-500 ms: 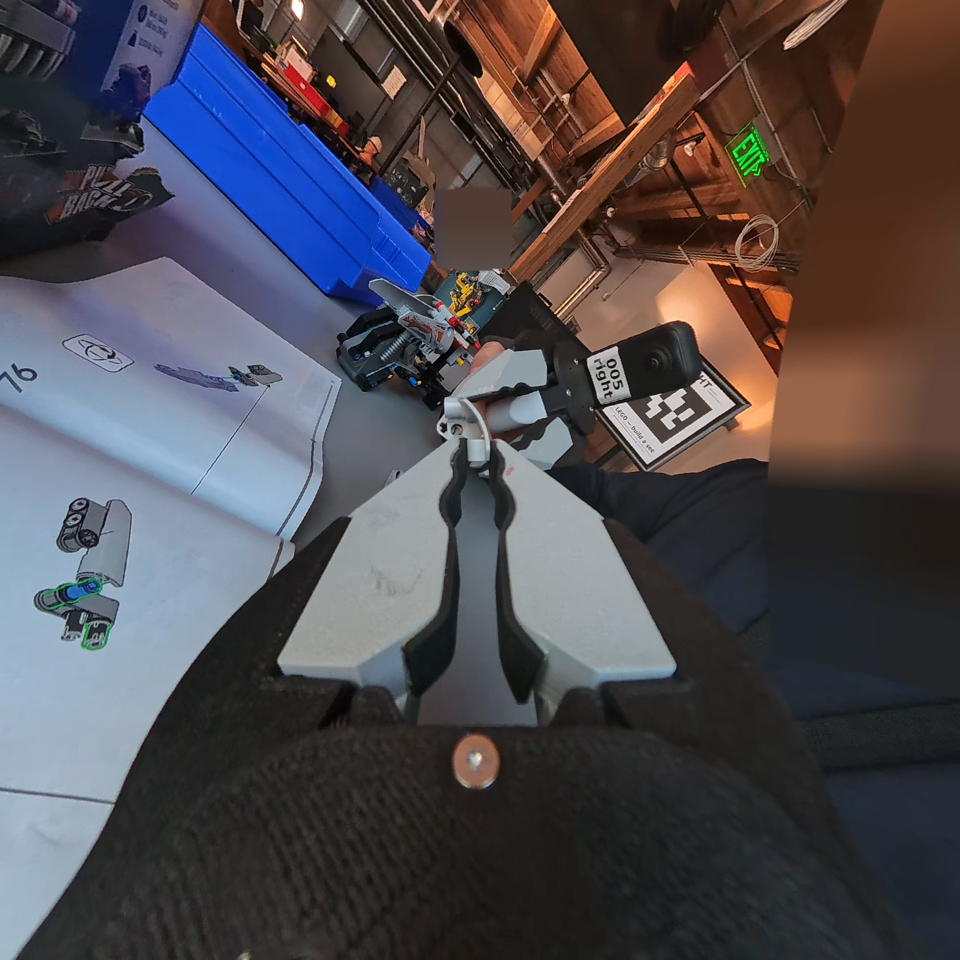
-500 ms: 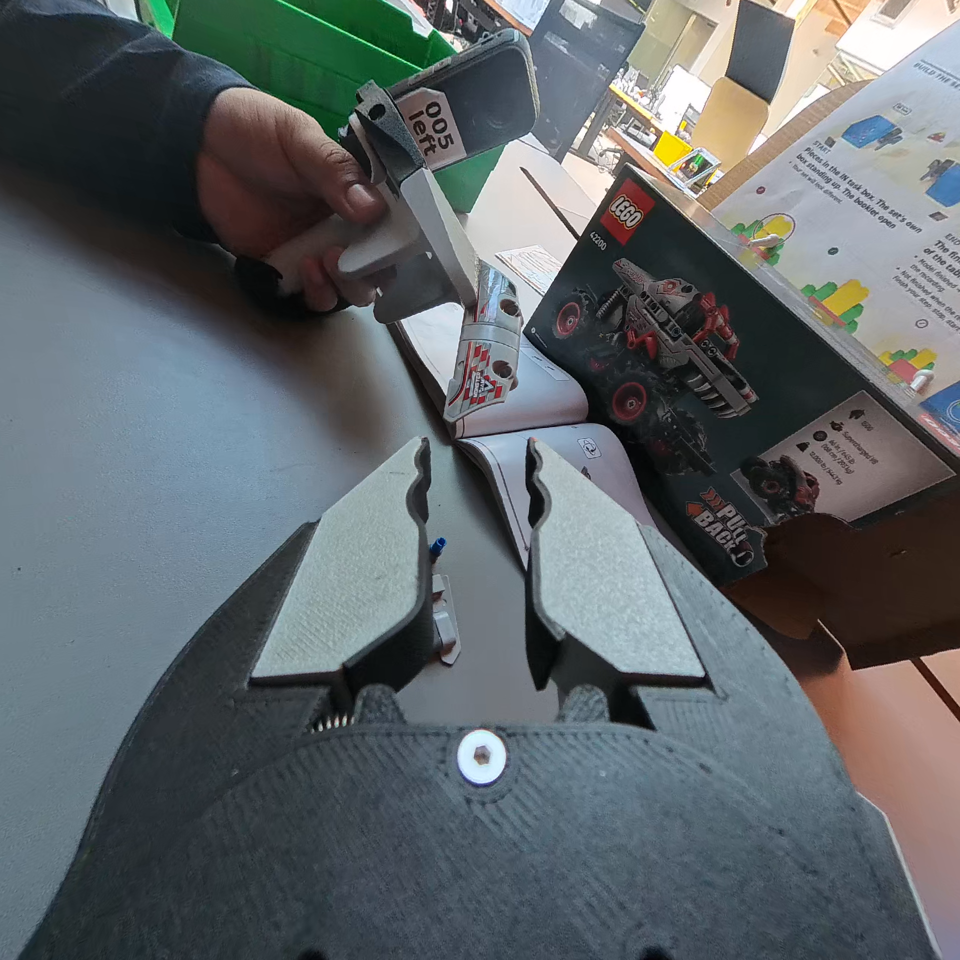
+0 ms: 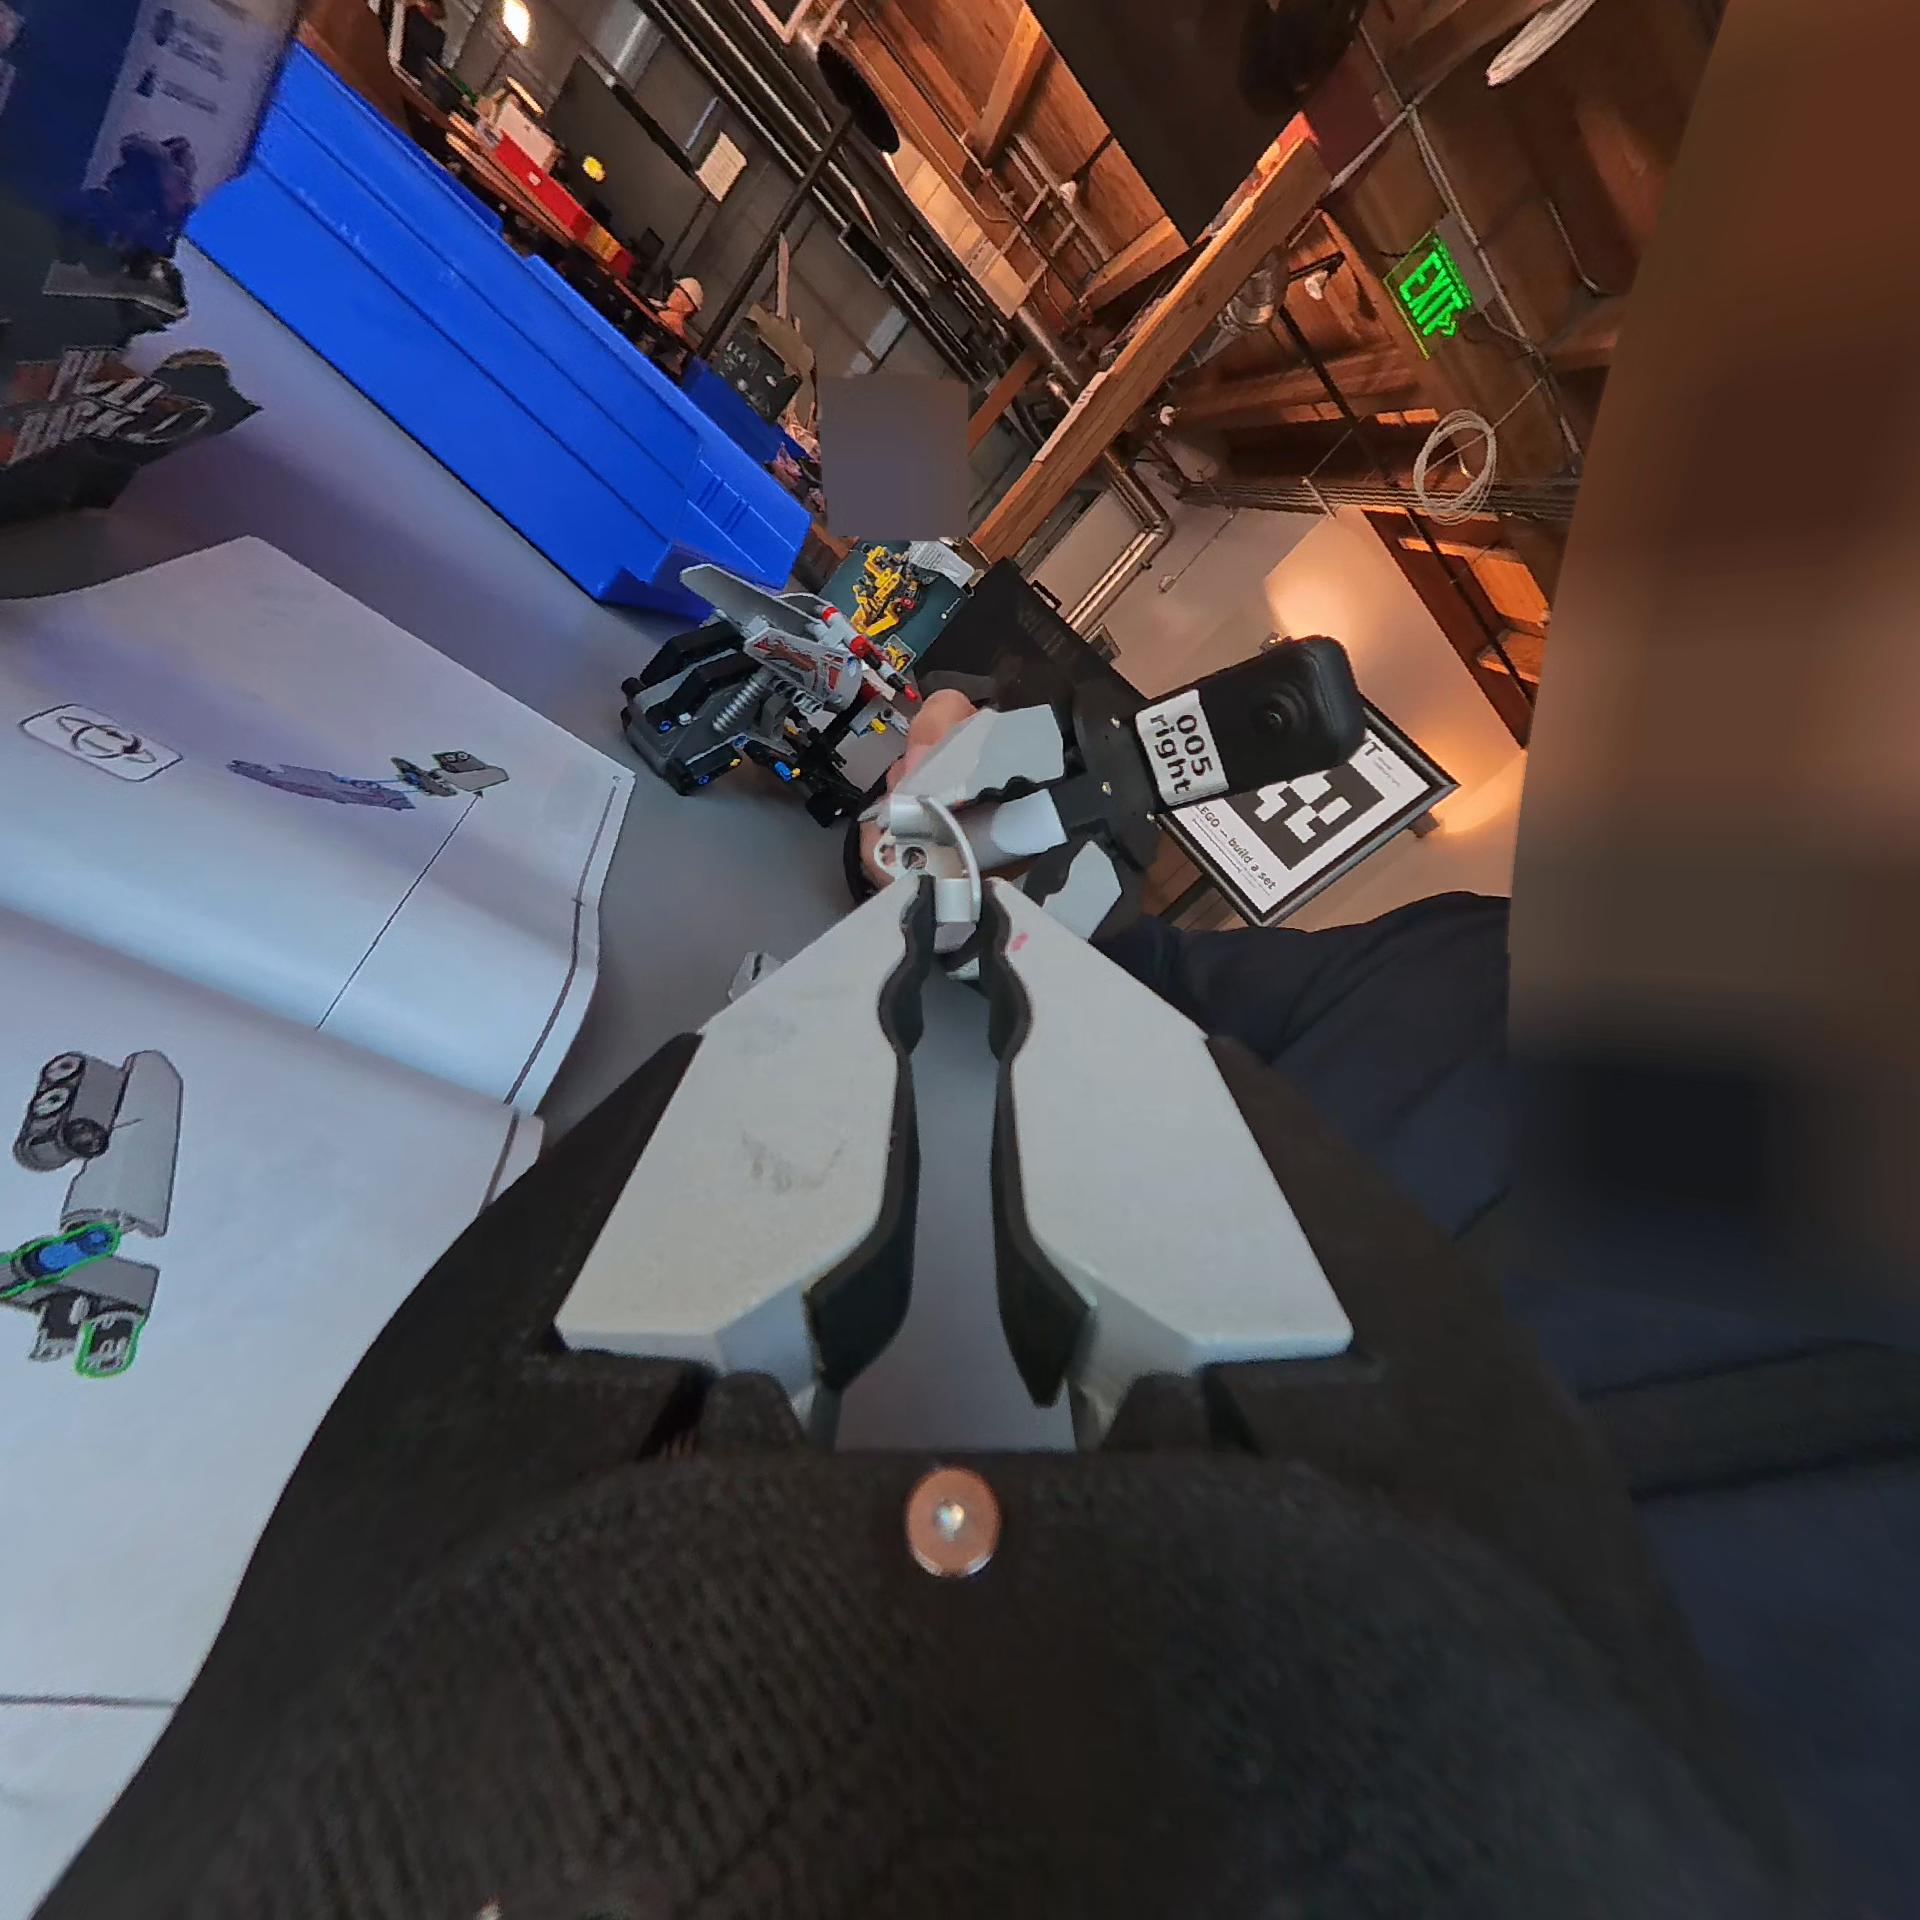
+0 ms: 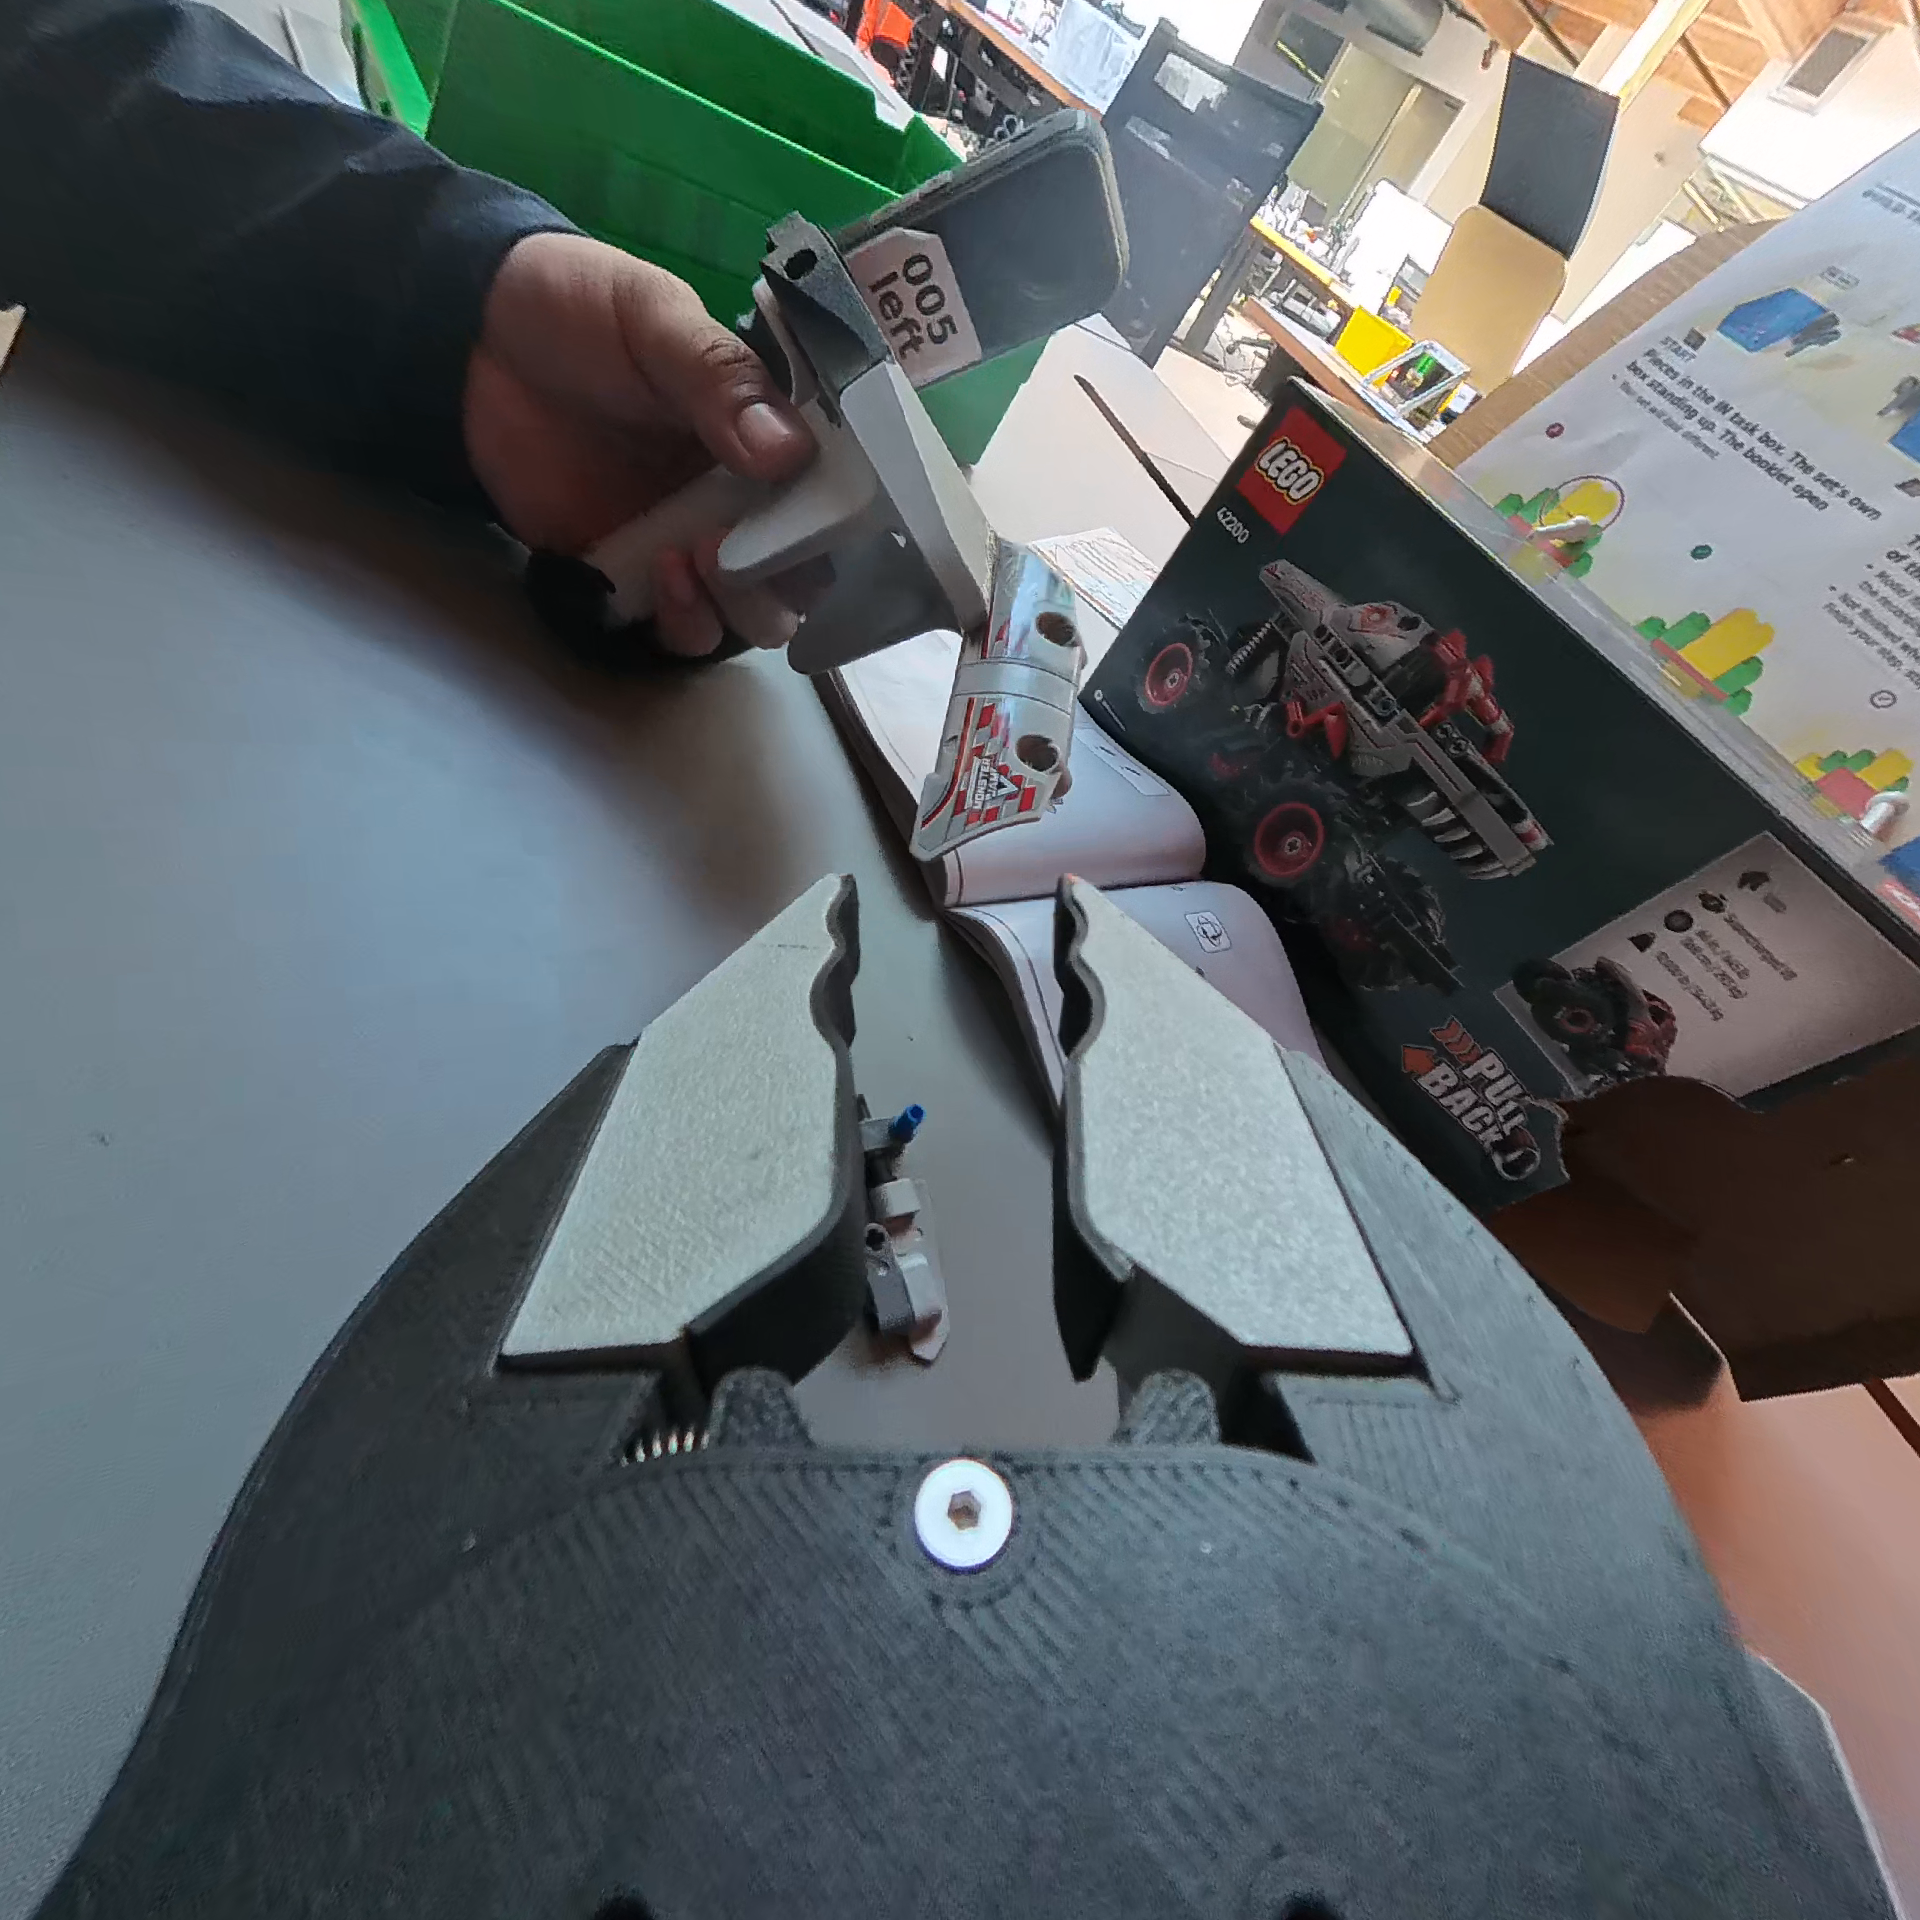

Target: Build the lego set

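Between the narrowed tips of the left gripper (image 3: 954,914), a grey stickered panel (image 4: 997,717) is being clamped, its upper end hidden. Beneath the widely parted right gripper (image 4: 954,940), a small grey-and-blue piece (image 4: 899,1226) is being partly covered on the table (image 4: 312,831).

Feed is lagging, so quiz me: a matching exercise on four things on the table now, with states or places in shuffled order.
1. left tongs
2. right tongs
3. small grey piece with blue pin
4. instruction booklet

a. lying open
b. open, empty
c. on the table between two fingers
d. shut on the grey stickered panel

Pairs: 1-d, 2-b, 3-c, 4-a
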### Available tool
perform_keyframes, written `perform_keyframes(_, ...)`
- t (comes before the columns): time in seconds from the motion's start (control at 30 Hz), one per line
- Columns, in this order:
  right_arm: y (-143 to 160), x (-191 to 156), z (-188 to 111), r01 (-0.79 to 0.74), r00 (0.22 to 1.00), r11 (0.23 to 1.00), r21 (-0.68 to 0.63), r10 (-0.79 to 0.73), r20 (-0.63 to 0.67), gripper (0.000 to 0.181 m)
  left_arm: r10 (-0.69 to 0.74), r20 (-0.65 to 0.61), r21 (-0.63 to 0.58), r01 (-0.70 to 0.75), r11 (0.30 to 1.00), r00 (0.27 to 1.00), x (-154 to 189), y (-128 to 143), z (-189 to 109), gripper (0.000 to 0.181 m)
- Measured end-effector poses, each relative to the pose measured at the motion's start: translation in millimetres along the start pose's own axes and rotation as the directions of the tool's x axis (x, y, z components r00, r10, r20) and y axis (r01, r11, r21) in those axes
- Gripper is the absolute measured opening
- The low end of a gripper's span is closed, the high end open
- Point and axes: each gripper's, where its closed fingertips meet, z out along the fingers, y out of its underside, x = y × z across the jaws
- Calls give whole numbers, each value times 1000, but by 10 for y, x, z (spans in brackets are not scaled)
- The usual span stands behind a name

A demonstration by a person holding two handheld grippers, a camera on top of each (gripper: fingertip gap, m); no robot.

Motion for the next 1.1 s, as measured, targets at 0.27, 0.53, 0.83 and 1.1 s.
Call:
perform_keyframes(0.27, -89, -55, 9, 0, 1000, 1000, 31, -1, 13, 31, 114, -46, -18, -114, 993, 992, 146, 30, 73, 5)
perform_keyframes(0.53, -336, -75, -132, 84, 996, 987, 137, -80, -36, 20, 605, -95, 24, -605, 796, 791, 483, 102, 171, 5)
perform_keyframes(0.83, -367, -90, -167, 114, 993, 983, 143, -108, -48, 20, 700, -83, -45, -705, 708, 709, 448, 207, 222, 5)
perform_keyframes(1.1, -360, -96, -165, 116, 993, 983, 139, -111, -47, 20, 712, -78, -52, -716, 696, 698, 446, 216, 222, 5)
